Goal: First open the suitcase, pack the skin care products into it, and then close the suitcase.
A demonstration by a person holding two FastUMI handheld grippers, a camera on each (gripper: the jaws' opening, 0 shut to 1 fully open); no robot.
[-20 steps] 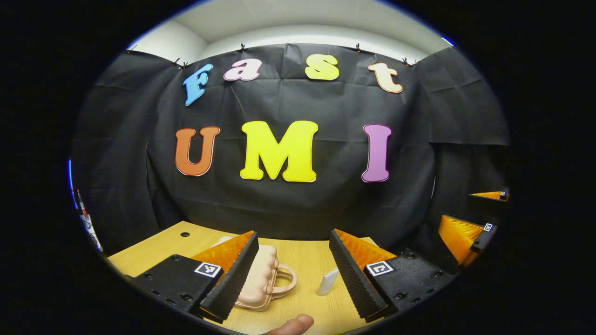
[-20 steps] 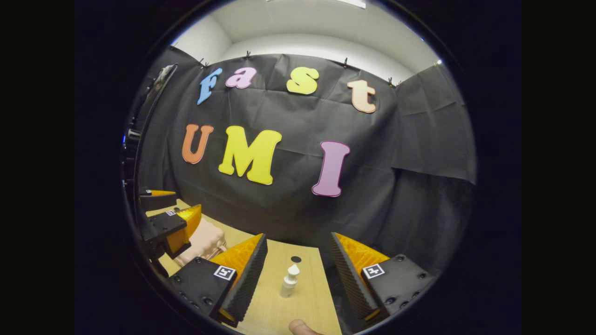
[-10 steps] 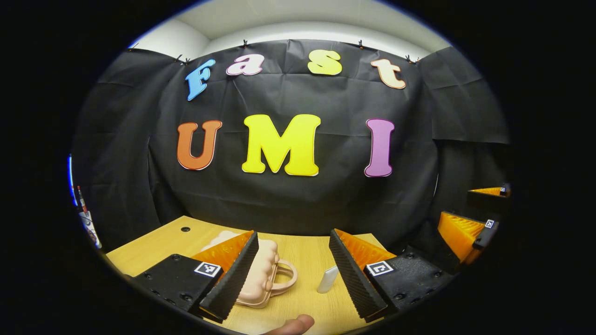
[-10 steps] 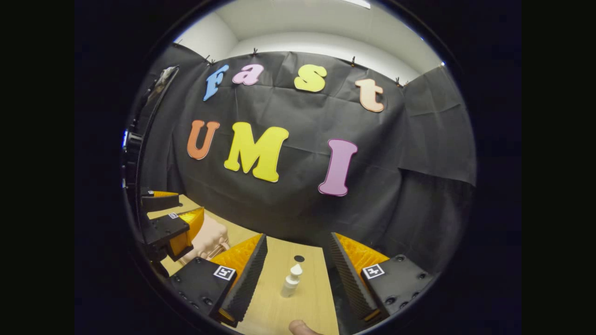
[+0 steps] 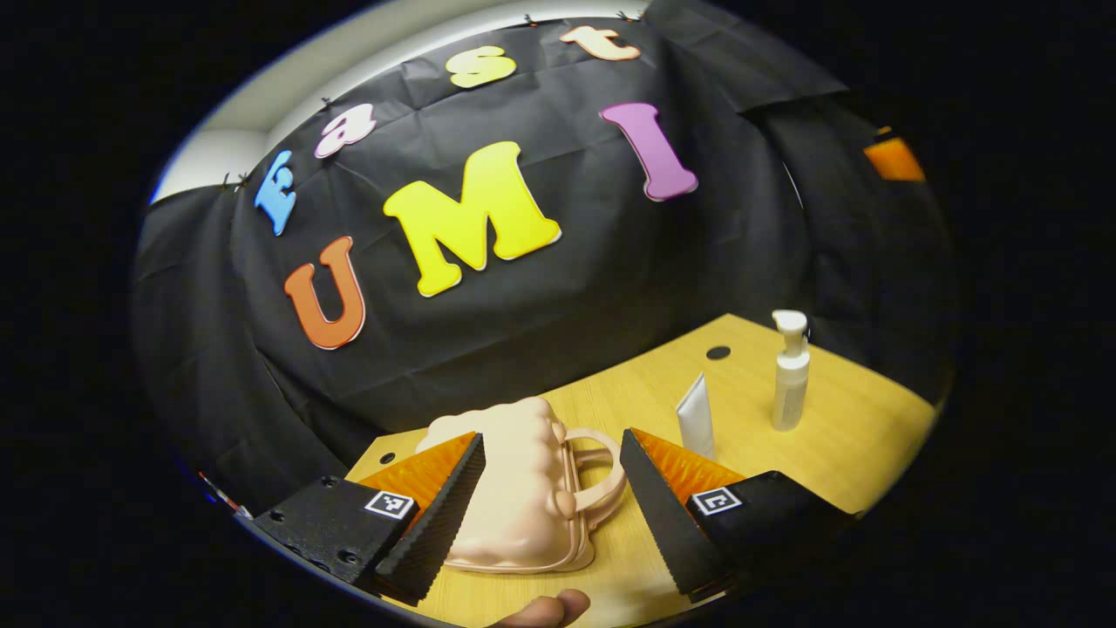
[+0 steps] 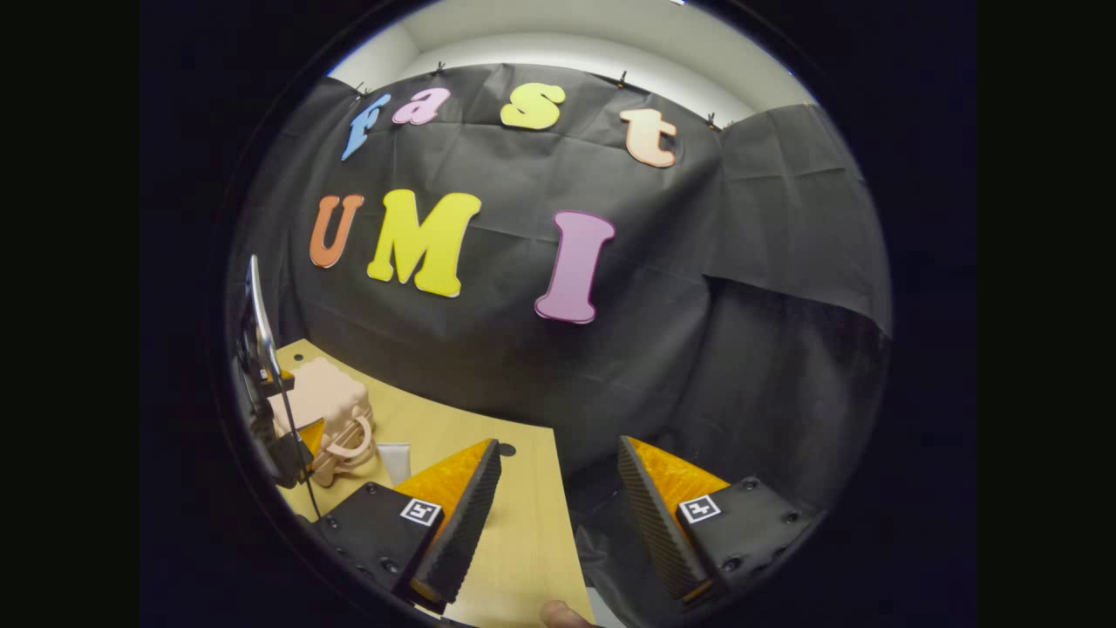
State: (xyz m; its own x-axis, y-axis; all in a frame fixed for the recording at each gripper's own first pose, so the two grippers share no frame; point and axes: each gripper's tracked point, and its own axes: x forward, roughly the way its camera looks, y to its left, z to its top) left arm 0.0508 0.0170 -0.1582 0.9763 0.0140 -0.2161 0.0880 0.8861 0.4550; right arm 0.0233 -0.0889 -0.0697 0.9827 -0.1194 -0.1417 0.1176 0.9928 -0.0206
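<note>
Black cloth backs a wooden table [image 5: 837,440] that runs off the lower edge in both views; the peach suitcase [image 5: 514,501] lies closed on it, its near left corner hidden behind a finger of the left gripper [image 5: 549,515], whose jaws stand wide apart around the case's handle side and grip nothing; a fingertip [image 5: 549,608] is cut off at the bottom edge. Just beyond the handle stands a white tube [image 5: 696,419], its base hidden by the right-hand finger, and beside it a white pump bottle [image 5: 790,375]. The right gripper [image 6: 554,515] also gapes empty, over the table's right end. Since a second ago the left gripper view has tilted and swung, bringing the bottle in; the right gripper view has swung off the bottle it faced.
</note>
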